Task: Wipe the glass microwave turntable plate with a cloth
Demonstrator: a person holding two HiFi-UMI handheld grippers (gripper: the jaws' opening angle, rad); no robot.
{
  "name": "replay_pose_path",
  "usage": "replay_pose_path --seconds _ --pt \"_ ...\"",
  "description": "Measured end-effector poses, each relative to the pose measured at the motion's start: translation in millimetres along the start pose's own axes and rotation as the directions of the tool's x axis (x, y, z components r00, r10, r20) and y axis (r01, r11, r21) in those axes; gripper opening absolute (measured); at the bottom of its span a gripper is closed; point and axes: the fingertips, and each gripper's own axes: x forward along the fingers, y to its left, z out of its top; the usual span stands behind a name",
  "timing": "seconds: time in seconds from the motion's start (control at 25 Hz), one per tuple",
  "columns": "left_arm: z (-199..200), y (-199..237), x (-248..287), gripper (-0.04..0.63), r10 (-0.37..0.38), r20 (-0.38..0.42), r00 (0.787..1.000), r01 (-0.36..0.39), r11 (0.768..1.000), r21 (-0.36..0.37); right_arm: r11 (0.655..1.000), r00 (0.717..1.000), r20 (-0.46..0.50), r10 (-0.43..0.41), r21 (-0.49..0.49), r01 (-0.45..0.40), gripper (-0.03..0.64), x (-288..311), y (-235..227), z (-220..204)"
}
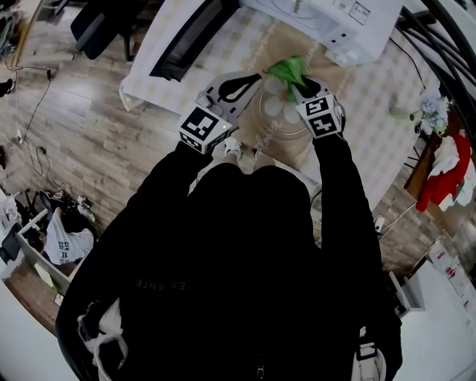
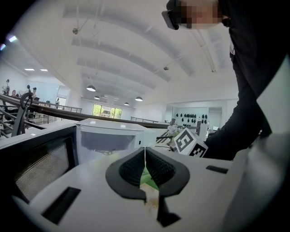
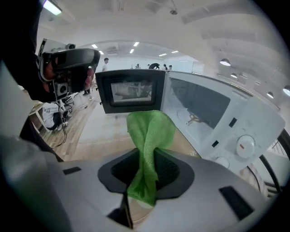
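The clear glass turntable plate (image 1: pixel 279 123) is held above the table in front of the person. My left gripper (image 1: pixel 256 77) is shut on its upper left rim; in the left gripper view the jaws (image 2: pixel 145 158) close on a thin, edge-on line of glass. My right gripper (image 1: pixel 296 88) is shut on a green cloth (image 1: pixel 286 69) at the plate's far edge. In the right gripper view the cloth (image 3: pixel 149 131) stands up in a bunch out of the shut gripper (image 3: pixel 144 174). The cloth hides part of the plate.
A white microwave (image 1: pixel 327 18) stands on the checked tablecloth (image 1: pixel 372 104) just beyond the plate, with its dark door (image 1: pixel 190 37) swung open to the left. Flowers (image 1: pixel 431 108) and a red cloth (image 1: pixel 446 171) lie at the right. Cables cross the wooden floor (image 1: pixel 67 134).
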Motion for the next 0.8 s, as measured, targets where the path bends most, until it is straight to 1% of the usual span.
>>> replay_pose_path --seconds 0.08,0.24,0.48,0.64,0.8 --pt "-3.5 -2.2 3.0 0.021 0.002 -0.004 1.000 -0.002 1.000 0.000 0.999 0.999 -0.030 0.014 -0.035 -0.015 0.112 15.9 -2.9 -4.0" --pt "-2.1 -6.7 8.1 0.021 -0.002 0.017 1.000 0.001 1.000 0.002 0.994 0.997 -0.066 0.046 -0.095 -0.052 0.112 43.8 -3.9 -9.1" --pt "-3.4 -3.3 15.5 0.021 0.011 0.032 0.999 -0.011 1.000 0.014 0.978 0.986 -0.145 0.077 -0.181 -0.103 0.115 75.5 1.0 -22.4" --pt "-12.3 2.4 17.7 0.021 0.031 0.028 0.999 -0.032 0.999 0.007 0.958 0.981 -0.188 0.055 -0.268 -0.105 0.115 90.9 1.0 -28.2" --pt "-18.2 6.4 21.5 0.021 0.043 0.024 0.999 -0.043 0.999 0.001 0.931 0.972 -0.236 0.007 -0.352 -0.092 0.114 106.4 -2.4 -36.1"
